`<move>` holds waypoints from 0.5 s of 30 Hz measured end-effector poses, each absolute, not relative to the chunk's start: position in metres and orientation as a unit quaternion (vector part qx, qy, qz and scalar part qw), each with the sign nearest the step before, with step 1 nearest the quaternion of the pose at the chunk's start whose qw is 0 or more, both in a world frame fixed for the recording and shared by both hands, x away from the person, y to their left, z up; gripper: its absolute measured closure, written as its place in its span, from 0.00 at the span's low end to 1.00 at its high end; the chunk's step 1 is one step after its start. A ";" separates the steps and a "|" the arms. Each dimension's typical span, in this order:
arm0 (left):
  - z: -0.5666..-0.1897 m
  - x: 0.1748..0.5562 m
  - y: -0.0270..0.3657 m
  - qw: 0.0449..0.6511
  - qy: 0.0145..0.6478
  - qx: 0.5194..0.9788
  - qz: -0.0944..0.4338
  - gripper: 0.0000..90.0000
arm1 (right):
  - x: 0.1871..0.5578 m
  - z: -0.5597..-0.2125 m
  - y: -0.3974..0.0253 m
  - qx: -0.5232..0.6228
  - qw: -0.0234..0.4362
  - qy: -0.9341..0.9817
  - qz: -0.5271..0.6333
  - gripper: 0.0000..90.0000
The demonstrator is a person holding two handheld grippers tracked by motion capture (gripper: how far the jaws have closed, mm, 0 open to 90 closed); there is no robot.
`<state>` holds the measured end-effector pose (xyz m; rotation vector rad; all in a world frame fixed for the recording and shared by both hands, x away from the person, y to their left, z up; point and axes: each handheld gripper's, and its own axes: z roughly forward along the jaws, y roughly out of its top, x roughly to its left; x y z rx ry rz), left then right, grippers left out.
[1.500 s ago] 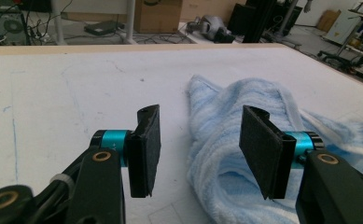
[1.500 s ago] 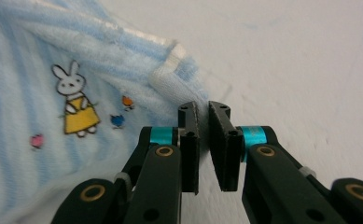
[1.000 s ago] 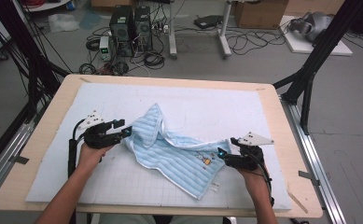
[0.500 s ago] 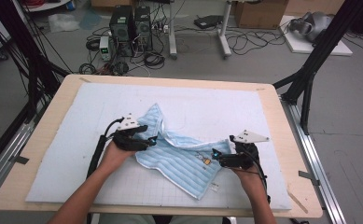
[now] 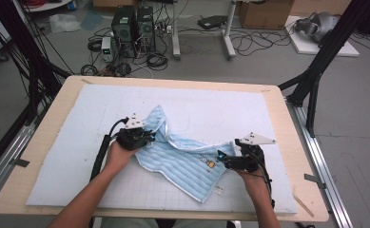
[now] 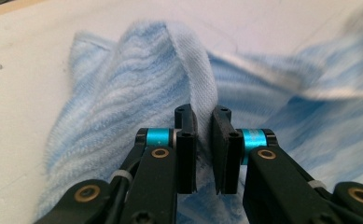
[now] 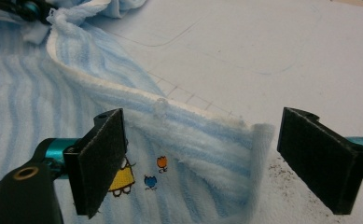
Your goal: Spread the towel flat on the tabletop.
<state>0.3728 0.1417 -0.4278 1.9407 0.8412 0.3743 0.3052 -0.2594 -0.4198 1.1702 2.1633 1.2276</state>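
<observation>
A blue striped towel (image 5: 187, 156) lies rumpled on the white mat (image 5: 68, 123), its long axis running from far left to near right between the hands. The left gripper (image 6: 203, 140) pinches a raised white hem at the towel's far-left end, jaws pressed together. The right gripper (image 7: 200, 158) has its jaws spread astride the folded right corner, which apparently lies directly between them, ungripped.
</observation>
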 end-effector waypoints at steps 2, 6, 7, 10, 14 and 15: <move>-0.422 0.372 0.149 0.496 0.349 0.780 0.153 0.90 | 0.306 -0.420 -0.258 0.417 0.184 0.772 0.443 0.21; -0.412 0.370 0.166 0.520 0.362 0.756 0.162 0.89 | 0.307 -0.418 -0.253 0.416 0.173 0.770 0.452 0.22; -0.410 0.370 0.171 0.524 0.368 0.751 0.163 0.89 | 0.307 -0.418 -0.252 0.416 0.171 0.770 0.452 0.22; -0.406 0.370 0.188 0.537 0.383 0.732 0.171 0.89 | 0.309 -0.418 -0.245 0.415 0.159 0.772 0.454 0.22; -0.406 0.370 0.211 0.535 0.404 0.719 0.185 0.89 | 0.312 -0.416 -0.233 0.397 0.157 0.782 0.454 0.23; -0.408 0.370 0.217 0.533 0.410 0.716 0.189 0.88 | 0.313 -0.415 -0.229 0.393 0.157 0.785 0.453 0.23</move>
